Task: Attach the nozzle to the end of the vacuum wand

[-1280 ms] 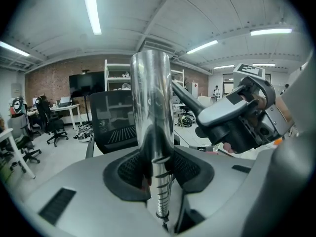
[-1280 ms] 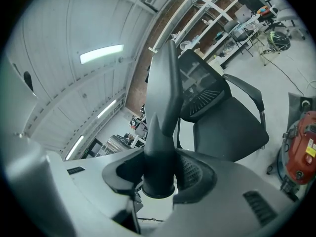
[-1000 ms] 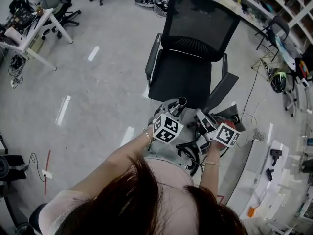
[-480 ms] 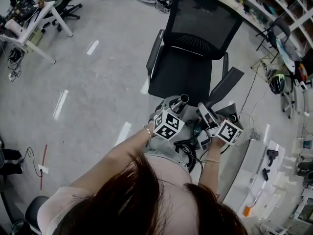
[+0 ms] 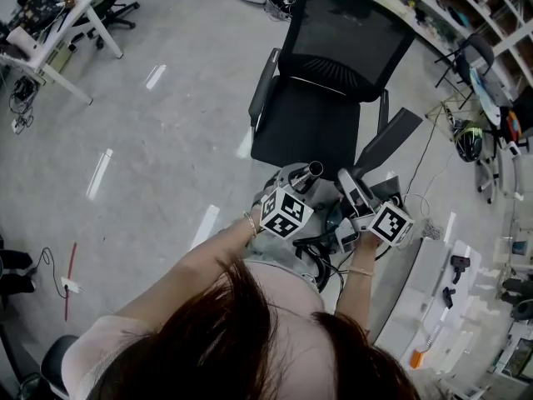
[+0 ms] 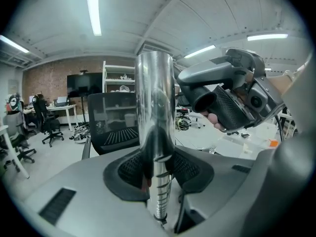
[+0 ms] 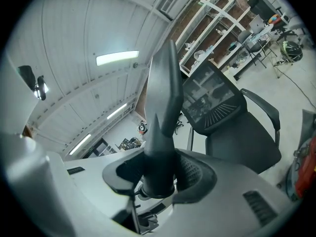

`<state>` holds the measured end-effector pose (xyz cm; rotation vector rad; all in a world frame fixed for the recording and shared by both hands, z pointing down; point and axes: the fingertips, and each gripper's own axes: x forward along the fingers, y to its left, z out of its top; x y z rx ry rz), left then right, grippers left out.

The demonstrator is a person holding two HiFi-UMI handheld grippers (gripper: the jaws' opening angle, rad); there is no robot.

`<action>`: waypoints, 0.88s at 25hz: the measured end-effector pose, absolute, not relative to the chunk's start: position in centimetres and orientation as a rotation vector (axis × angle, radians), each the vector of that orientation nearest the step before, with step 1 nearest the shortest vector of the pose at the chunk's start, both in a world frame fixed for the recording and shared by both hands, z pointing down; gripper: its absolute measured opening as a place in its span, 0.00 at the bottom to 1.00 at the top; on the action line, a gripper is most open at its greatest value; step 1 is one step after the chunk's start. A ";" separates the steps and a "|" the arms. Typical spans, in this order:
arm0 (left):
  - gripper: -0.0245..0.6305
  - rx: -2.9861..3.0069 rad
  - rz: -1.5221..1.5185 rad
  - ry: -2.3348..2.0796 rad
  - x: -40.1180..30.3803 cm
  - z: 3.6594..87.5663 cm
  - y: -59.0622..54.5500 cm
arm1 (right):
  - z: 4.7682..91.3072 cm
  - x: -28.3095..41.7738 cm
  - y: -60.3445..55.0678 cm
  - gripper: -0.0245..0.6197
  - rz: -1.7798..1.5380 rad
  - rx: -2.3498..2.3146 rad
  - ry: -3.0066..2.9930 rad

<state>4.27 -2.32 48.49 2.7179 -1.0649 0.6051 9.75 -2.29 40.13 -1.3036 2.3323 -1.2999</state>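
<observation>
The left tool (image 5: 301, 185) is clenched on the metal wand (image 6: 155, 107), which stands upright between its jaws. The right tool (image 5: 351, 197) is clenched on the dark tapered nozzle (image 7: 163, 127), with the base between the jaws and the tip pointing outward. Nozzle and wand are side by side, near each other but not joined, above the grey floor (image 5: 166, 140) and just in front of a black office chair (image 5: 321, 98). A desk (image 5: 58, 36) stands at the far left. Shelves (image 5: 454, 7) line the right side.

Raised slightly toward the office chair (image 5: 310, 136), with the nozzle (image 5: 348, 188) in the right claw (image 5: 356, 209) brought about level with the wand (image 5: 308, 176) end beside it.
</observation>
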 end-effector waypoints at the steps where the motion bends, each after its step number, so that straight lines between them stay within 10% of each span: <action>1: 0.26 2.719 0.603 -1.062 4.3 48.6 -2.3 | 39.9 9.6 -2.4 0.32 -1.289 -1.292 2.333; 22: 0.26 2.762 0.618 -1.004 5.1 48.7 -2.0 | 35.9 7.0 -4.2 0.32 -1.096 -1.186 2.436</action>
